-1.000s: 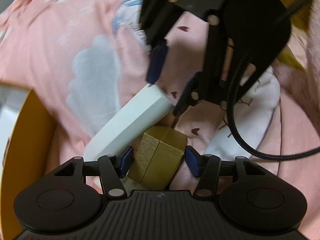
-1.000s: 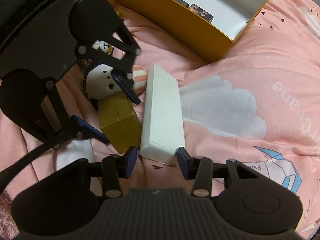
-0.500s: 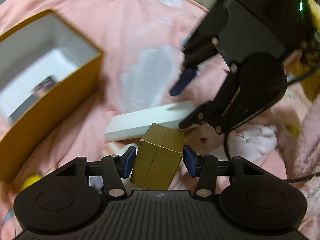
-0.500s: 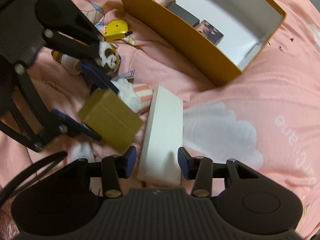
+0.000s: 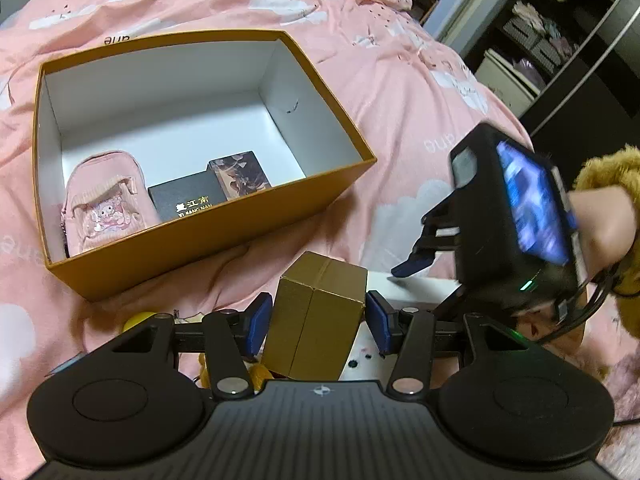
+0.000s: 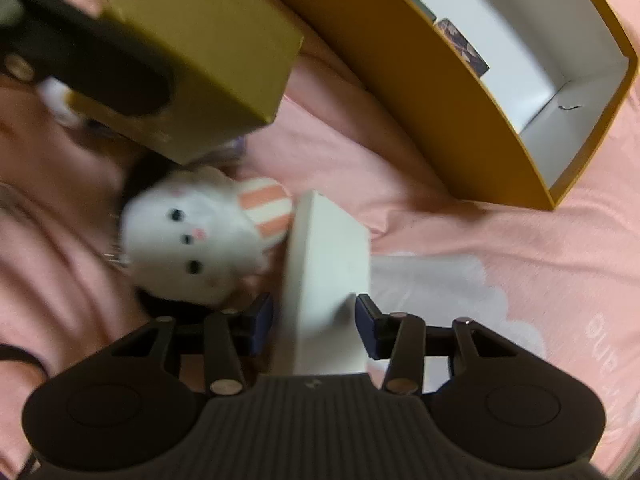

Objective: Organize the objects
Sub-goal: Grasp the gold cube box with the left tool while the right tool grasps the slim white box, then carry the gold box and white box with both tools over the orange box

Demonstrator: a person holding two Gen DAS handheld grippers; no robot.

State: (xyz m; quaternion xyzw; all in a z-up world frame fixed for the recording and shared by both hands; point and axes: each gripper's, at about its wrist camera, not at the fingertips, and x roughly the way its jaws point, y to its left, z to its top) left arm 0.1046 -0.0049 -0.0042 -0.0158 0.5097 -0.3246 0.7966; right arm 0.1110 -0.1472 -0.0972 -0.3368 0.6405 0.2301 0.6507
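Note:
A gold cardboard box (image 5: 320, 296) hangs above the bedding, and my left gripper (image 5: 317, 322) is shut on it, one blue pad on each side. In the right wrist view the same gold box (image 6: 224, 40) floats at the upper left, blurred. A long white box (image 6: 328, 256) lies on the pink sheet, and its near end sits between the fingers of my right gripper (image 6: 314, 316), which points down. The right pad is against the box, a thin dark gap shows at the left pad, and this gripper is open. An open orange box (image 5: 200, 240) stands beyond.
The orange box holds a pink pouch (image 5: 104, 200), a black box (image 5: 186, 200) and a small patterned box (image 5: 240, 174). A white plush toy (image 6: 192, 236) lies left of the white box. A yellow object (image 5: 138, 318) sits below my left gripper. Dark shelves (image 5: 540, 40) stand far right.
My left gripper closed on the gold box, lifted it off the bedding and rolled to face the orange box. My right gripper sank lower over the white box's end.

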